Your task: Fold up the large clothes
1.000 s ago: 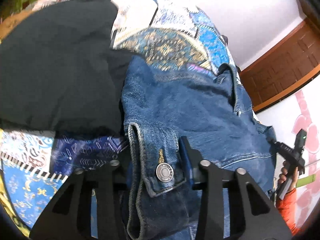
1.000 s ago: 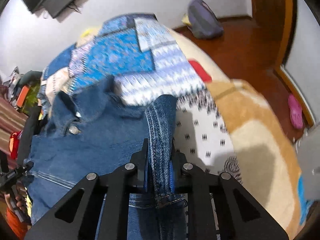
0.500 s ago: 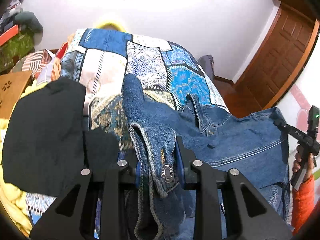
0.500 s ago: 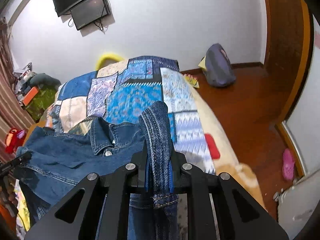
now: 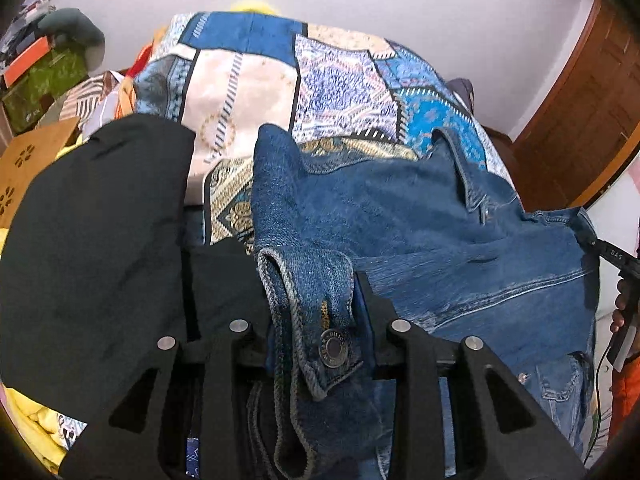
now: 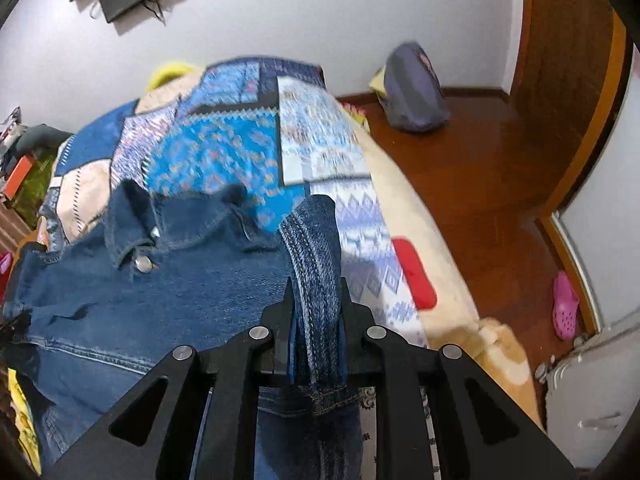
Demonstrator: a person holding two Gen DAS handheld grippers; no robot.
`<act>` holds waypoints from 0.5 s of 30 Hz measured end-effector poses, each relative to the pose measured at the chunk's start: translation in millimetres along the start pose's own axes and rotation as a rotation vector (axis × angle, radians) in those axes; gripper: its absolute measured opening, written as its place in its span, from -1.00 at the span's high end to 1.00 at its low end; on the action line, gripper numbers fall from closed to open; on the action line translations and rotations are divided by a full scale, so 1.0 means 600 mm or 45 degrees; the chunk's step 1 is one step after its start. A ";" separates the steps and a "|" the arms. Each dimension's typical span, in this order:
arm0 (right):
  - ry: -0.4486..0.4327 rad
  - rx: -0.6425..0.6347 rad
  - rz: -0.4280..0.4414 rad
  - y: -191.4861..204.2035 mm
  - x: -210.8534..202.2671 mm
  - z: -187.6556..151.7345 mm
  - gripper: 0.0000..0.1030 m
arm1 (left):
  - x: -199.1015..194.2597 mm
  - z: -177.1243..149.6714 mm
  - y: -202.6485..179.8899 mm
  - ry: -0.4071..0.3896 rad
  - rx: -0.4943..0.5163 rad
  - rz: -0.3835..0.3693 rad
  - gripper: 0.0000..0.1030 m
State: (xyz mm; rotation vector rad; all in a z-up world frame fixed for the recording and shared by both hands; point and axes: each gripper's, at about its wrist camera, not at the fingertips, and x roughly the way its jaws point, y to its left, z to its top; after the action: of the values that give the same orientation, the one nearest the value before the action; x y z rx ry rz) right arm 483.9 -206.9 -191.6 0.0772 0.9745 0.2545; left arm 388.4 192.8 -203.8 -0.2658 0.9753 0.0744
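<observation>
Blue denim is filling both views: a denim jacket (image 5: 420,232) is lying spread over the patchwork bedspread (image 5: 256,76), its collar (image 6: 160,220) toward the far end of the bed and its body stretched between the two grippers. The left gripper (image 5: 312,312) is gripping a buttoned cuff (image 5: 316,320), the bunched fabric and its metal button sitting between the black fingers; the jaws are easing apart slightly, with the cuff still filling the gap between them. The right gripper (image 6: 316,332) is clamping the other sleeve (image 6: 316,260), a narrow band of faded denim rising straight up out of the pads; its jaws are also opening a little while the cloth is still pinched between them. A black garment (image 5: 92,240) is lying just beside the jacket, to its left in the left wrist view.
</observation>
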 end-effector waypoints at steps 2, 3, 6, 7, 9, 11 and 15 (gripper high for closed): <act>0.035 0.007 -0.009 -0.007 0.003 -0.006 0.66 | 0.004 -0.004 0.000 0.016 0.004 0.013 0.32; 0.046 0.005 -0.010 -0.009 0.003 -0.007 0.66 | 0.005 -0.005 -0.002 0.020 0.006 0.021 0.31; 0.053 0.000 -0.046 -0.014 -0.012 -0.009 0.66 | 0.005 -0.009 -0.007 0.038 0.029 0.061 0.27; 0.065 -0.005 -0.058 -0.015 -0.021 -0.010 0.66 | 0.001 -0.011 -0.009 0.040 0.036 0.075 0.26; 0.080 -0.014 -0.063 -0.015 -0.040 -0.014 0.66 | -0.007 -0.012 -0.010 0.039 0.043 0.080 0.24; 0.083 -0.026 -0.050 -0.015 -0.062 -0.021 0.65 | -0.025 -0.015 -0.013 0.029 0.050 0.094 0.16; 0.057 -0.080 -0.040 -0.007 -0.122 -0.042 0.62 | -0.069 -0.021 -0.020 -0.013 0.094 0.133 0.16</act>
State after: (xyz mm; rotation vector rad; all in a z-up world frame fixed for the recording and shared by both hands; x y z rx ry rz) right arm 424.8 -230.4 -147.6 -0.0013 1.0105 0.2591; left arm 356.8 180.4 -174.2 -0.1463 0.9793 0.1345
